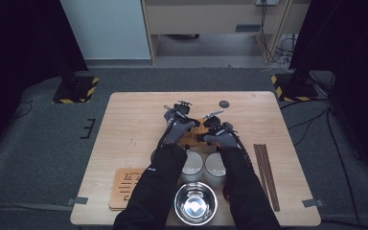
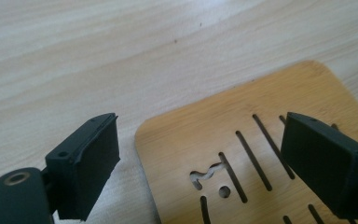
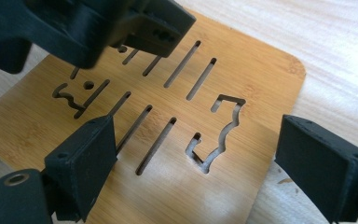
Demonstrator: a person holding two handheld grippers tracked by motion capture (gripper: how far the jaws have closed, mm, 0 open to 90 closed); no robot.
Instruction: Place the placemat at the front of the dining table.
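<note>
we have the wooden table [image 1: 134, 120] as the base, and at its middle a slotted bamboo board [image 3: 242, 84] lies flat, both hands over it. a second slotted board [image 1: 124, 184] sits at the near left edge, two white cups [image 1: 191, 165] and a steel bowl [image 1: 195, 203] stand near the front, chopsticks [image 1: 267, 172] lie along the right side.

left gripper [image 2: 200, 168]: released, jaws wide, hovering low over one rounded corner of the slotted bamboo board; nothing pinched between the pads. right gripper [image 3: 196, 168]: also released, jaws spread over the opposite part of the board, straddling its edge near the wavy cut-out; the pads stand clear of the wood as far as we can tell. in the right gripper view the left gripper sits at the top, above the slots.

we judge the step as lining up both claws on the board, either just before a grasp or just after setting it down; we cannot tell which.

next move, if a lift is meant: drop each claw so one pad slips under the thin edge, then close. the board lies flush, so getting under it is the hard part.
</note>
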